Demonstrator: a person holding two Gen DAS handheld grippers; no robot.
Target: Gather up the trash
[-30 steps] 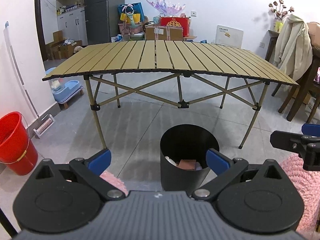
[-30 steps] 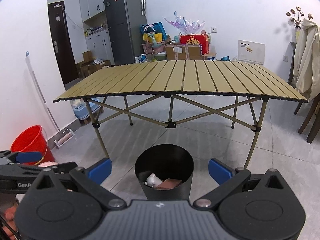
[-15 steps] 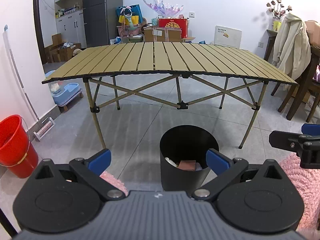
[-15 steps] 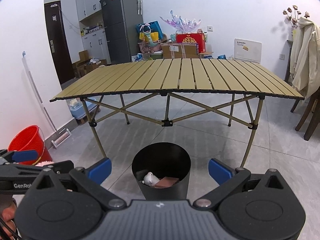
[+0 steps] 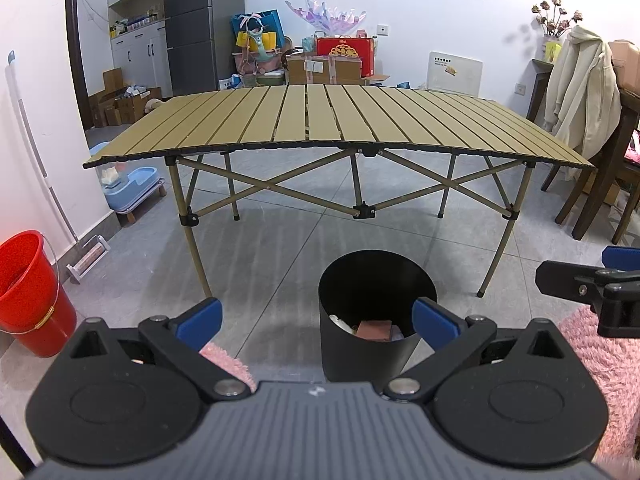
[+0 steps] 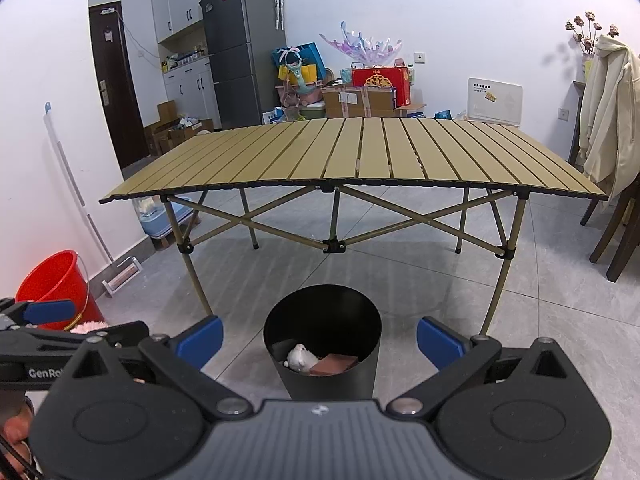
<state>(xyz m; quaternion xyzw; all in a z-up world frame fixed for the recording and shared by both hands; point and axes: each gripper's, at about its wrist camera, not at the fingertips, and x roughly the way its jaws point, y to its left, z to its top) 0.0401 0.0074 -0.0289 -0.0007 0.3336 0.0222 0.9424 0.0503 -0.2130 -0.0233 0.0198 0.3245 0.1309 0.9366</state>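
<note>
A black round trash bin [image 5: 360, 356] stands on the grey tile floor in front of the folding table. Inside it lie a brown box [image 5: 374, 330] and a white crumpled wad [image 6: 300, 358]. My left gripper [image 5: 318, 318] is open and empty, its blue pads on either side of the bin's mouth. In the right wrist view the bin [image 6: 328, 384] sits centred between the pads of my right gripper [image 6: 320, 342], which is also open and empty. One finger [image 5: 568, 278] of the right gripper shows at the right edge of the left wrist view.
An olive slatted folding table [image 5: 320, 128] with crossed legs stands behind the bin. A red bucket [image 5: 28, 292] sits at the left wall. Pink fluffy rug [image 5: 600, 360] lies at the right. A chair with a cream jacket [image 5: 580, 92] is far right. Boxes line the back wall.
Both views shift only slightly. The grippers stay open and the bin's contents are the same.
</note>
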